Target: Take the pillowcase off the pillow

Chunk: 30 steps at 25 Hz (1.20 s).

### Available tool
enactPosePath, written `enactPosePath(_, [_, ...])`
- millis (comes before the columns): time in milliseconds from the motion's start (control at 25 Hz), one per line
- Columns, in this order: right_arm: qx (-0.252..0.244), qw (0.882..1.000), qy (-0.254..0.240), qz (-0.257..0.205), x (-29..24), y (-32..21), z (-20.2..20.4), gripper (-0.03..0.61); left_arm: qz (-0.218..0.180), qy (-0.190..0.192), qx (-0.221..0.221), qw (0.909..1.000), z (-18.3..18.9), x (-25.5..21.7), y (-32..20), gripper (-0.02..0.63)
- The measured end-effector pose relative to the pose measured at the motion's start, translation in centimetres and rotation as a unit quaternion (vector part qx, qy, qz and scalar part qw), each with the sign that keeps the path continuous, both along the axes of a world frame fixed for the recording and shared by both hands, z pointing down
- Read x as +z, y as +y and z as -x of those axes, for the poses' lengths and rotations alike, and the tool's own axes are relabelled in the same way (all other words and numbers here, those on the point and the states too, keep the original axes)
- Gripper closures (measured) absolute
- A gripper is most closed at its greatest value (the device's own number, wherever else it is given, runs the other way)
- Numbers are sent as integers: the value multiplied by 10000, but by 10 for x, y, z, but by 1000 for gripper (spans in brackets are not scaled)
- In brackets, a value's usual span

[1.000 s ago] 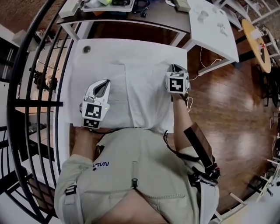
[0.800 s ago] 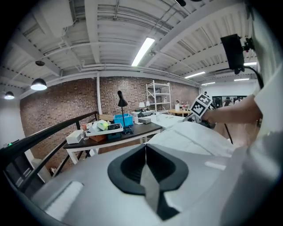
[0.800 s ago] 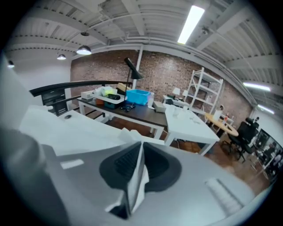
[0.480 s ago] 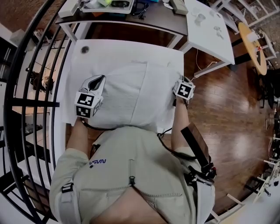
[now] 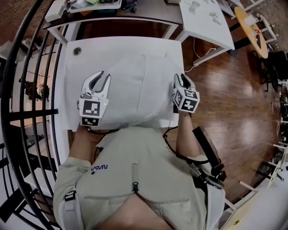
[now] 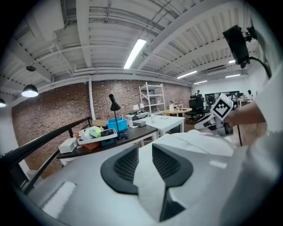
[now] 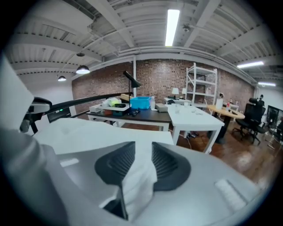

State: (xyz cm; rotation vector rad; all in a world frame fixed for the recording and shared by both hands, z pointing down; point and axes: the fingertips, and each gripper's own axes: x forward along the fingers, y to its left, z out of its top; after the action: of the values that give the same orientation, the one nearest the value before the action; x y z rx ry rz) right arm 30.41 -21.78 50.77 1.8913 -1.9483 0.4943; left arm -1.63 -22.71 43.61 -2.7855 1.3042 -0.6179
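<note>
Between both pairs of jaws sits white cloth of the pillowcase (image 5: pixel 135 90), which lies flat on the table (image 5: pixel 69 90) ahead of them, the pillow hidden inside. The left gripper (image 6: pixel 145 161) and right gripper (image 7: pixel 143 163) are both opening, pads partly apart and no longer pinching the fold between them. This looks like a re-grip with the stripping barely begun; next, each should close on case cloth alone, then draw it off.

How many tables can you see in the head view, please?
4: the work table under the pillow, a dark desk beyond it, a white table upper right, a round wooden table far right. More may be hidden.
</note>
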Motion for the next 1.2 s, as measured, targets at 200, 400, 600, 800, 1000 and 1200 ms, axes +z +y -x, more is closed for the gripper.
enactPosePath(200, [6, 9997, -120, 217, 6, 81, 40, 471, 501, 53, 817, 9954, -18, 15, 64, 484])
enactPosePath(400, [-5, 9990, -360, 248, 11, 133, 63, 471, 928, -227, 1246, 9876, -31, 47, 95, 468])
enactPosePath(600, [-499, 9965, -536, 408, 31, 156, 82, 446, 1088, -337, 942, 9890, -35, 56, 114, 454])
enactPosePath(800, [-1159, 9914, -554, 262, 26, 160, 85, 433, 1265, -482, 502, 9895, -51, 61, 136, 428])
enactPosePath(1000, [-1606, 9858, -460, 181, 40, 167, 101, 403, 1189, -929, 259, 9882, -55, 75, 161, 413])
enactPosePath(1200, [-1662, 9855, -312, 99, 37, 169, 121, 403, 1247, -1251, 195, 9841, -42, 110, 174, 413])
